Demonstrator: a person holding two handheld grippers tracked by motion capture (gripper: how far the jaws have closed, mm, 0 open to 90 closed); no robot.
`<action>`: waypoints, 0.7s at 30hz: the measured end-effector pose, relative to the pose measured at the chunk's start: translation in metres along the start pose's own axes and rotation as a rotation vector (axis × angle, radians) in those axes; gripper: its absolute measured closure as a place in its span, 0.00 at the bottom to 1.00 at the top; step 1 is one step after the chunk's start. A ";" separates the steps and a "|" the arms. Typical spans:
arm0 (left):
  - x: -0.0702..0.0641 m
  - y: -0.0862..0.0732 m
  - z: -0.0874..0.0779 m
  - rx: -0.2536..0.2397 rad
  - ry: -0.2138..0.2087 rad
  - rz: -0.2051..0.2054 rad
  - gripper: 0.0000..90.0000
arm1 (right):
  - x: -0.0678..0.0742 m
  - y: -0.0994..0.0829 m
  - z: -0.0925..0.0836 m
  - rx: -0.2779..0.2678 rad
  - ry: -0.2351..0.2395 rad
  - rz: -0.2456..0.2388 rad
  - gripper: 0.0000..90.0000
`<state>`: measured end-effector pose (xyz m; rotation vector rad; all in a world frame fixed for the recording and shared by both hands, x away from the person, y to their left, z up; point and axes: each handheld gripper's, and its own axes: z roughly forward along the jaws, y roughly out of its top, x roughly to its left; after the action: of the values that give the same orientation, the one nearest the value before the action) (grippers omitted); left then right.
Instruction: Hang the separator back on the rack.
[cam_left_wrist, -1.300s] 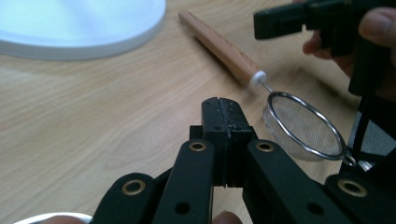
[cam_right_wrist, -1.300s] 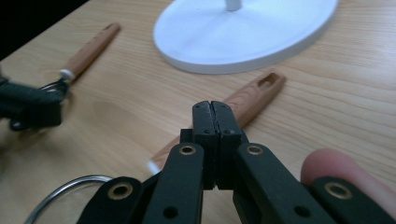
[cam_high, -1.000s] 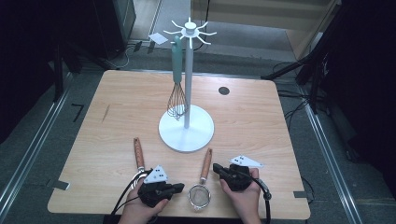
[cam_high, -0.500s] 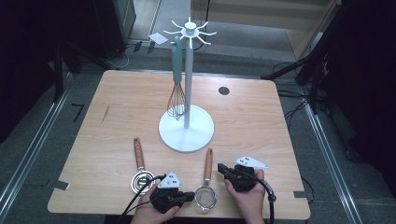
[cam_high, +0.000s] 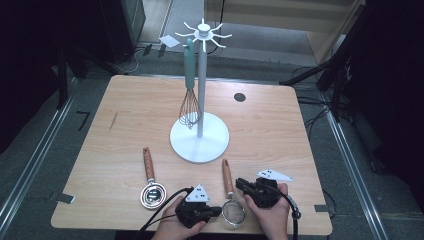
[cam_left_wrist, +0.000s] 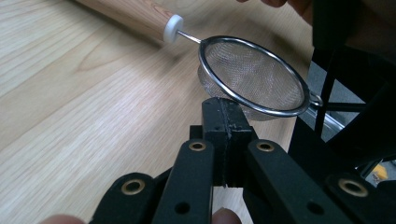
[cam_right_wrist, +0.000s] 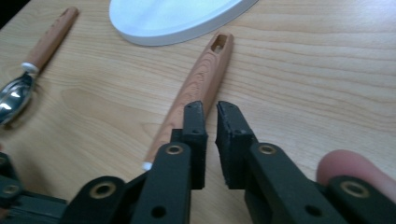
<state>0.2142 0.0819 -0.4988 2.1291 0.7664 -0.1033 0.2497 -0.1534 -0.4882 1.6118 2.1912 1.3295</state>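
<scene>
The strainer (cam_high: 232, 212) lies near the front edge of the desk (cam_high: 125, 125), its wooden handle (cam_right_wrist: 196, 91) pointing toward the white stand (cam_high: 200, 135). The left tool (cam_high: 216, 212), pressed together and empty, is just beside the mesh bowl (cam_left_wrist: 252, 77). The right tool (cam_right_wrist: 211, 114) has just been opening; it is slightly spread above the handle, nothing between its jaws.
</scene>
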 end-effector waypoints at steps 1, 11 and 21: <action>0.000 0.000 0.000 0.002 0.004 0.002 1.00 | 0.001 0.002 -0.001 0.013 0.012 0.018 0.87; 0.007 0.000 -0.019 -0.047 0.030 -0.004 1.00 | 0.011 0.012 0.007 0.122 0.047 0.100 0.74; 0.006 -0.001 -0.026 -0.065 0.050 0.011 0.99 | 0.015 0.011 0.015 0.151 0.020 0.084 0.72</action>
<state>0.2137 0.1054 -0.4852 2.0804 0.7769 -0.0187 0.2591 -0.1314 -0.4844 1.7693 2.3102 1.2316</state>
